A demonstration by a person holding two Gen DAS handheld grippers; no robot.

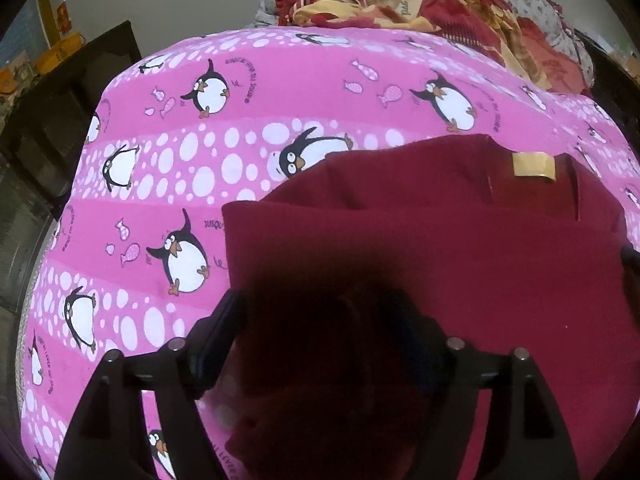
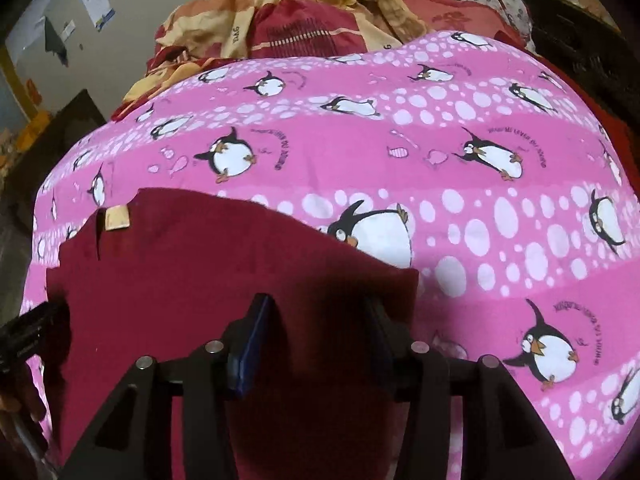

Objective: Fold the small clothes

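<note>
A dark red garment (image 1: 460, 264) with a tan neck label (image 1: 534, 165) lies folded on the pink penguin bedsheet (image 1: 248, 84). My left gripper (image 1: 324, 316) stands over the garment's near left part, jaws apart, with bunched red cloth between them. In the right wrist view the same garment (image 2: 192, 264) and label (image 2: 117, 218) lie at lower left. My right gripper (image 2: 320, 316) is over the garment's near right part, jaws apart with cloth between them. The left gripper's tip shows at the far left edge of the right wrist view (image 2: 28, 328).
A heap of red and yellow patterned bedding (image 1: 400, 0) lies at the far end of the bed, also in the right wrist view (image 2: 300, 20). Dark wooden furniture (image 1: 60, 128) stands left of the bed. The bedsheet (image 2: 480, 200) spreads right of the garment.
</note>
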